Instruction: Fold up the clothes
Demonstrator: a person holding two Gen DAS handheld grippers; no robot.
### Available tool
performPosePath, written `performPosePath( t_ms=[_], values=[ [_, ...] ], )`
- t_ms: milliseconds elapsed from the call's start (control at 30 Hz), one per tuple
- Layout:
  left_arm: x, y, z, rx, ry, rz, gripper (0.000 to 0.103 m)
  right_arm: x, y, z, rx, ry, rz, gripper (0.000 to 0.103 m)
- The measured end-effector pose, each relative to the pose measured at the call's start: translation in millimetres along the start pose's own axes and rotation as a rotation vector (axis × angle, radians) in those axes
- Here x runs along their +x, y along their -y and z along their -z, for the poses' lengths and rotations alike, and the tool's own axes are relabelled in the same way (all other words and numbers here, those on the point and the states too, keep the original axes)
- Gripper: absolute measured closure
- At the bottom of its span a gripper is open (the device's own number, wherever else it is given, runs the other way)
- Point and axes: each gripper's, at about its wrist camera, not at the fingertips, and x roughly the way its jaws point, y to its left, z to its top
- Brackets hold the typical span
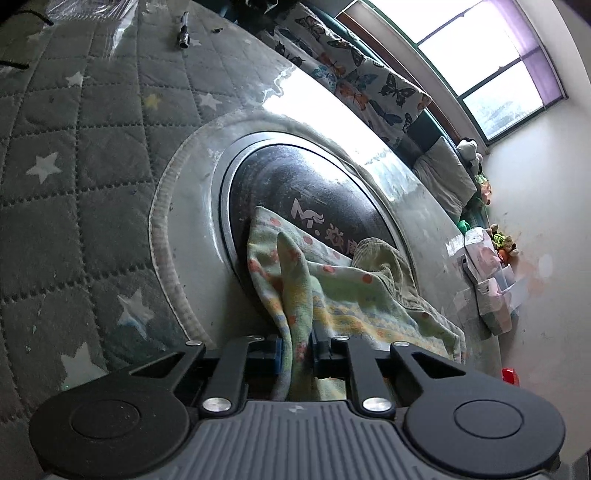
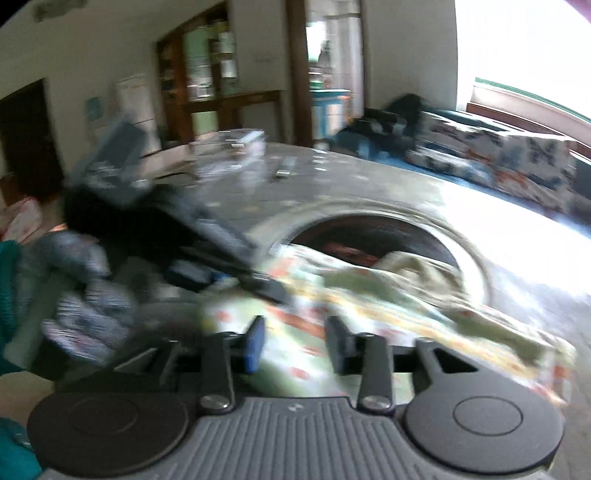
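Observation:
A pale green cloth with orange dots (image 1: 351,295) lies half over the black round inset (image 1: 314,177) of the table. A gathered fold of it runs up between the fingers of my left gripper (image 1: 297,350), which is shut on it. An olive ribbed garment (image 1: 388,258) sits bunched on the cloth. In the blurred right wrist view, my right gripper (image 2: 295,343) hovers open just above the same dotted cloth (image 2: 369,306), nothing between its fingers. The left gripper (image 2: 258,284) reaches in from the left there, held by a hand in a patterned sleeve (image 2: 85,306).
A grey quilted cover with stars (image 1: 74,166) spreads over the left part of the table. A small dark tool (image 1: 183,31) and clear plastic lie at its far side. White boxes (image 1: 487,280) stand at the right edge. A butterfly-print sofa (image 2: 498,162) runs under the window.

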Motion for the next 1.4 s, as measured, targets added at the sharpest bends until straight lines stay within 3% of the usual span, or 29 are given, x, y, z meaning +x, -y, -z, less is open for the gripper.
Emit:
performPosePath(
  t_ms=[133, 300, 500, 600, 633, 733, 800, 900, 1200, 1400],
  values=[
    [0.4, 0.7, 0.0, 0.006, 0.002, -0.004, 0.087, -3.8, 42.1, 12.3, 0.089, -0.003, 0.146, 0.056],
    [-0.9, 2.5, 0.9, 0.020, 0.004, -0.012, 0.088, -2.1, 103.0, 28.2, 0.233, -0.013, 0.338, 0.040],
    [-0.3, 4.9, 1.0, 0.033, 0.004, -0.020, 0.088, 0.9, 146.0, 43.8, 0.333, -0.026, 0.439, 0.028],
    [0.2, 7.2, 1.7, 0.046, 0.006, -0.026, 0.087, 1.4, 158.4, 49.9, 0.366, -0.021, 0.452, 0.029],
    [0.4, 8.0, 2.0, 0.050, 0.007, -0.028, 0.088, 1.1, 159.5, 51.4, 0.371, -0.015, 0.443, 0.031],
    [1.0, 10.6, 3.0, 0.069, 0.011, -0.036, 0.087, 2.6, 157.9, 51.8, 0.370, -0.002, 0.409, 0.050],
    [1.2, 12.4, 3.5, 0.082, 0.013, -0.043, 0.088, 4.8, 152.1, 47.9, 0.366, 0.003, 0.375, 0.072],
    [2.1, 16.5, 4.4, 0.110, 0.017, -0.060, 0.089, 4.0, 147.4, 45.9, 0.373, 0.016, 0.355, 0.092],
    [-3.4, 51.3, -3.9, 0.212, 0.047, -0.028, 0.093, -40.0, 139.2, 39.4, 0.378, 0.113, 0.369, 0.094],
    [16.8, 99.1, 1.6, 0.300, 0.025, 0.028, 0.094, -78.3, 151.3, 43.8, 0.391, 0.153, 0.466, 0.095]
  ],
)
